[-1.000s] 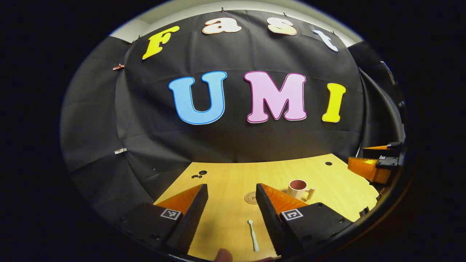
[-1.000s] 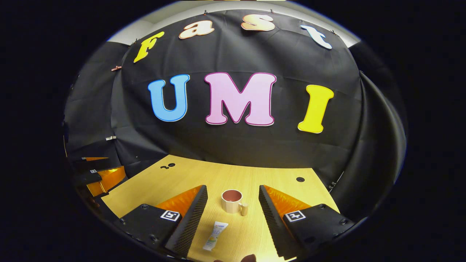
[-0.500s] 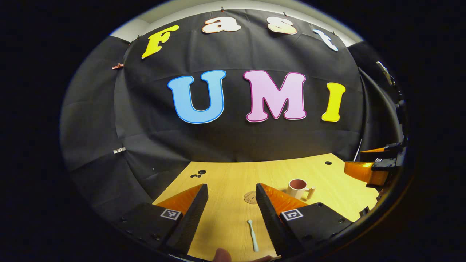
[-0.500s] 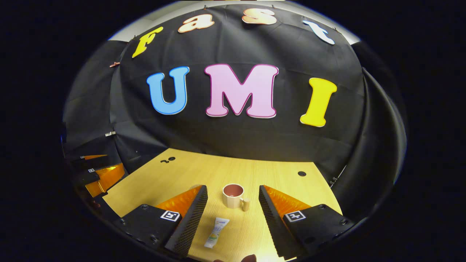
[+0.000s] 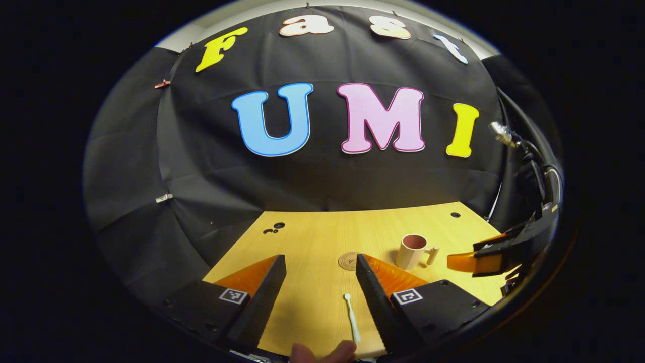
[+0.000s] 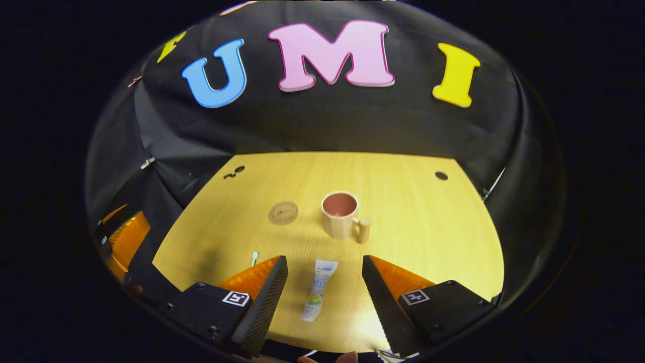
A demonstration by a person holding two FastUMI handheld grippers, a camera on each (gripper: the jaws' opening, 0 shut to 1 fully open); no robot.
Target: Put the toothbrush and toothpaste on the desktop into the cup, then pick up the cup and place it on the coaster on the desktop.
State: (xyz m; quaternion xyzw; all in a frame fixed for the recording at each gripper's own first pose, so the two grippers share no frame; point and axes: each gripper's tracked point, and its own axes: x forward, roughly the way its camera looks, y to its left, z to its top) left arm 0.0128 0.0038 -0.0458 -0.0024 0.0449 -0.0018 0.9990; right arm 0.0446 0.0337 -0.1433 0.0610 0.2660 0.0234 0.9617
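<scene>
Toothpaste (image 6: 317, 290) lay flat on the table (image 6: 428, 227), now framed between the spread fingers of the right gripper (image 6: 322, 297), which had tipped downward toward it; the left gripper (image 5: 320, 297), released, hung above the toothbrush (image 5: 351, 318). Grasp seemed imminent.

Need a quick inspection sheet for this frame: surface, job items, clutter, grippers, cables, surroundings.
Surface: wooden desk, a few dark holes near its far edge.
Cup: upright, nothing seen inside, handle toward the right gripper; stands beside the coaster, not on it.
Coaster: flat, bare.
Toothpaste: lying flat between the right gripper's fingers, untouched.
Toothbrush: lying flat between the left gripper's fingers, untouched.
Clutter: nothing seen.
Left gripper: open, above the toothbrush.
Right gripper: open, above the toothpaste.
Cables: a cable runs from the right gripper in the left gripper view.
Surroundings: black cloth wall behind the desk.
</scene>
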